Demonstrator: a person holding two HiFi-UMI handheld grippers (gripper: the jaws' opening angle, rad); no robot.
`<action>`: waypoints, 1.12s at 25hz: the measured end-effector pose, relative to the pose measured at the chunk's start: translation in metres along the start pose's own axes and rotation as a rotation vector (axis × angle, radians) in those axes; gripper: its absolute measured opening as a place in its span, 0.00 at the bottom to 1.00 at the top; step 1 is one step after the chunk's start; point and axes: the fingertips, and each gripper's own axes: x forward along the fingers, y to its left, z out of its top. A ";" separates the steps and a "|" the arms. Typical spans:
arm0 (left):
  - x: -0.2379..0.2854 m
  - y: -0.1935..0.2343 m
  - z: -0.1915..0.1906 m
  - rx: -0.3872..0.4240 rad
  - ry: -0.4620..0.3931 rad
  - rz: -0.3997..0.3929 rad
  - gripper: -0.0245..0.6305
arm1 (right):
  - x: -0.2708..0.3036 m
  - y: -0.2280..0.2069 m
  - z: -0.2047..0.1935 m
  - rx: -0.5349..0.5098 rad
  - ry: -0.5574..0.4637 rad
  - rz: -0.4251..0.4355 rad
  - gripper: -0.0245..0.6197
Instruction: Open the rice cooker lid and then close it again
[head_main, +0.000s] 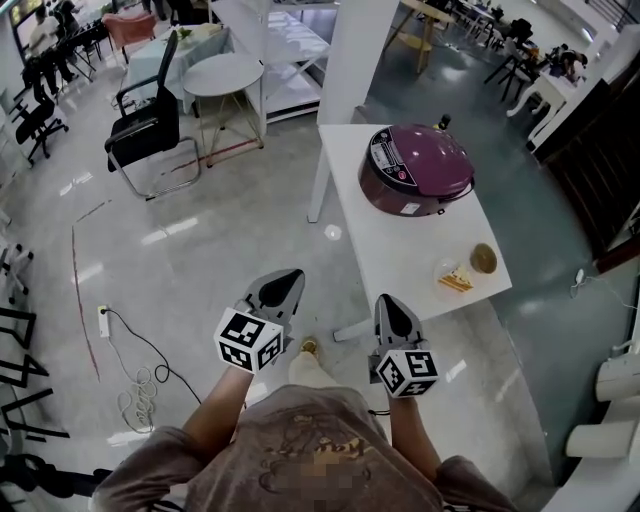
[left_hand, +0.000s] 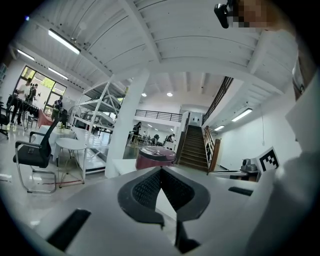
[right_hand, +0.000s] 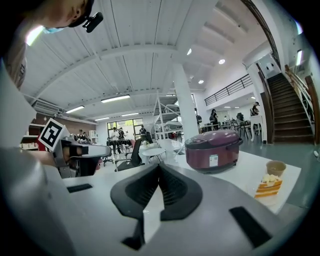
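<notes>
Left tool and right tool pressed together, empty, well apart from cooker on bench. Lid down. Advise a level approach and a square press on its release.

**Rice cooker shut, upright on the white table**

The rice cooker is round and plum-purple, with a darker rim band below its lid. The lid is down and sits flush – no gap shows. A pale control panel lies on the lid's left edge in the head view, and a small white sticker marks the side wall. It stands toward the far end of the table.
</notes>
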 end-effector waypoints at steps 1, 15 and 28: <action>0.009 0.003 0.003 0.000 0.000 0.002 0.07 | 0.007 -0.008 0.003 0.003 0.000 0.000 0.03; 0.110 0.021 0.036 0.008 -0.007 0.022 0.07 | 0.088 -0.086 0.040 0.015 -0.020 0.051 0.03; 0.158 0.053 0.044 0.002 0.004 0.012 0.07 | 0.135 -0.109 0.038 0.043 0.005 0.040 0.03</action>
